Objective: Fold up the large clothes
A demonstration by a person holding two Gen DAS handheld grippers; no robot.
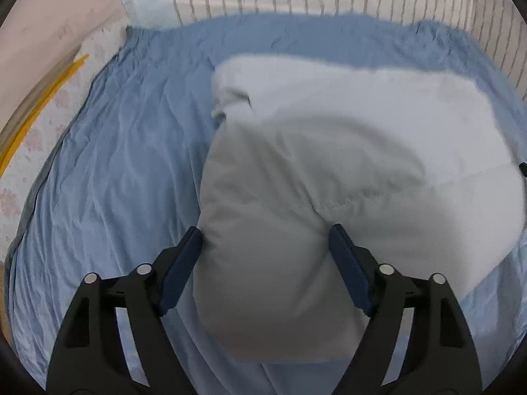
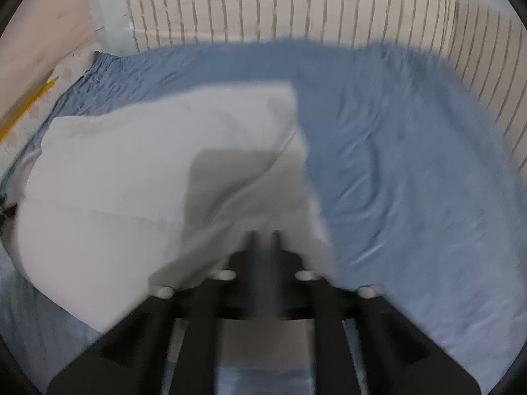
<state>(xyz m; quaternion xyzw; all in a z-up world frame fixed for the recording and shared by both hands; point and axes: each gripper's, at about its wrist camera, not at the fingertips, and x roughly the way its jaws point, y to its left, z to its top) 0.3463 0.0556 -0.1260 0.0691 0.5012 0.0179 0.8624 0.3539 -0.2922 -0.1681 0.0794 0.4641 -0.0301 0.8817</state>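
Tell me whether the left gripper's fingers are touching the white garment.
Touching. In the left wrist view the garment bulges between the left gripper's wide-set fingers, and its edge presses against the left finger's pad.

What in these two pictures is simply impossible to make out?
- Left wrist view: the pale garment is blurred and bunched, so its kind stays unclear; its right end is cut off by the edge.
- Right wrist view: motion blur hides whether the right gripper pinches cloth.
- Both views: the garment hides the blue sheet beneath it.
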